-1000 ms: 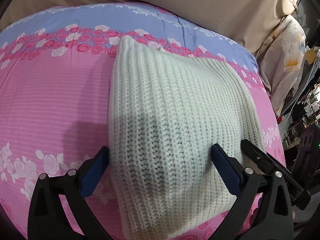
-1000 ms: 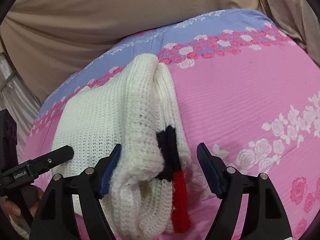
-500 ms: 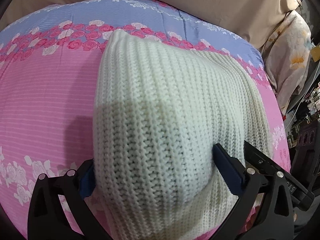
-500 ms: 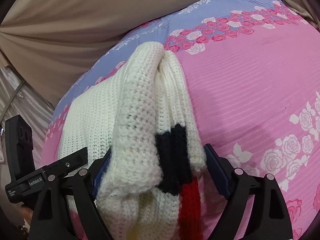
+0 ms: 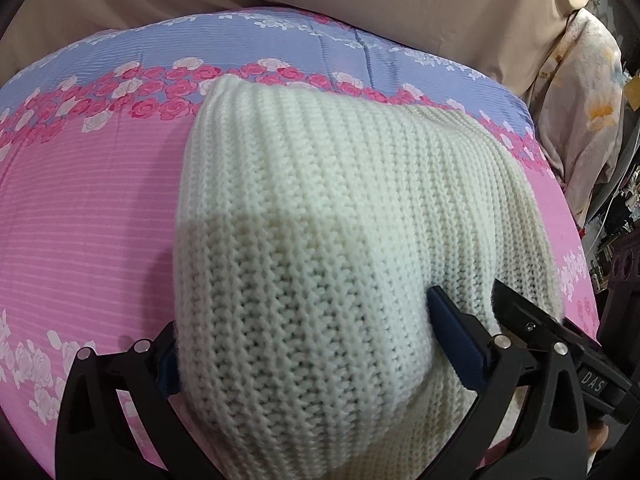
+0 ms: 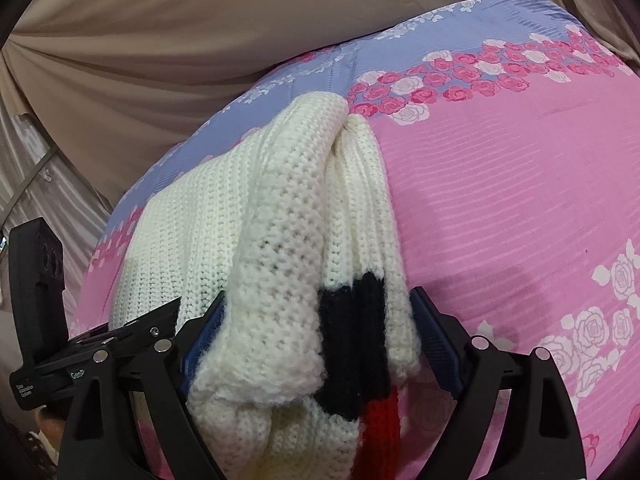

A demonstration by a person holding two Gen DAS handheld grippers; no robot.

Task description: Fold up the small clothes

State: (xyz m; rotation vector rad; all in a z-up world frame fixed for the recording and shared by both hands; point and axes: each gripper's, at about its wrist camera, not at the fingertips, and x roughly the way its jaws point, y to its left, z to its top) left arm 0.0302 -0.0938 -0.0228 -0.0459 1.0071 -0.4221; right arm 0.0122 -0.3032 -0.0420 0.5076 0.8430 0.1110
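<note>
One cream knitted garment [image 5: 320,248], folded, lies on one bed covered by one pink-and-lilac rose-print sheet [image 5: 80,208]. I count two claws: the left claw [image 5: 304,344] and the right claw [image 6: 316,344], each with two blue-padded fingers. On the garment I count two coloured bands, one black [image 6: 356,344] and one red [image 6: 380,428]. One beige drape [image 6: 200,40] hangs at the far side; one floral cloth [image 5: 580,112] at far right.
</note>
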